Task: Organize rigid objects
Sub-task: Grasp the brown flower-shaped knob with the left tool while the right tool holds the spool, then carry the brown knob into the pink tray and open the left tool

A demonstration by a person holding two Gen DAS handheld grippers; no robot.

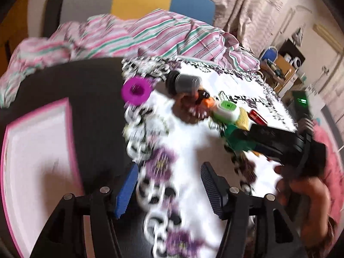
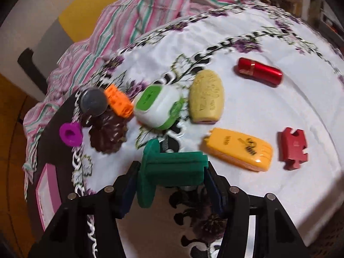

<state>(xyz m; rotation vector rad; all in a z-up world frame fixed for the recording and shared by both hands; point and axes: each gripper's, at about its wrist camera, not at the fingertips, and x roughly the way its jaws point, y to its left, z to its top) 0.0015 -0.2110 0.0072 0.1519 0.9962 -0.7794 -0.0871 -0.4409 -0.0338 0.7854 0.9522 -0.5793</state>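
My right gripper (image 2: 169, 169) is shut on a dark green plastic piece (image 2: 169, 167) and holds it above the flowered cloth. It also shows in the left wrist view (image 1: 236, 139), where the green piece (image 1: 233, 138) sits at its tip. My left gripper (image 1: 169, 185) is open and empty over the cloth's left edge. On the cloth lie a purple ring (image 2: 71, 134), a brown fluted mould (image 2: 107, 136), a grey jar (image 2: 93, 104), an orange block (image 2: 119, 101), a green-white box (image 2: 159, 107), a yellow oval (image 2: 206, 99), a red cylinder (image 2: 260, 71), a yellow case (image 2: 238, 149) and a red puzzle piece (image 2: 293, 148).
A pink-rimmed white tray (image 1: 38, 150) lies on the dark table at the left; it also shows in the right wrist view (image 2: 46, 189). A striped pink blanket (image 1: 129, 36) is heaped behind the cloth. Shelves with clutter (image 1: 283, 68) stand at the far right.
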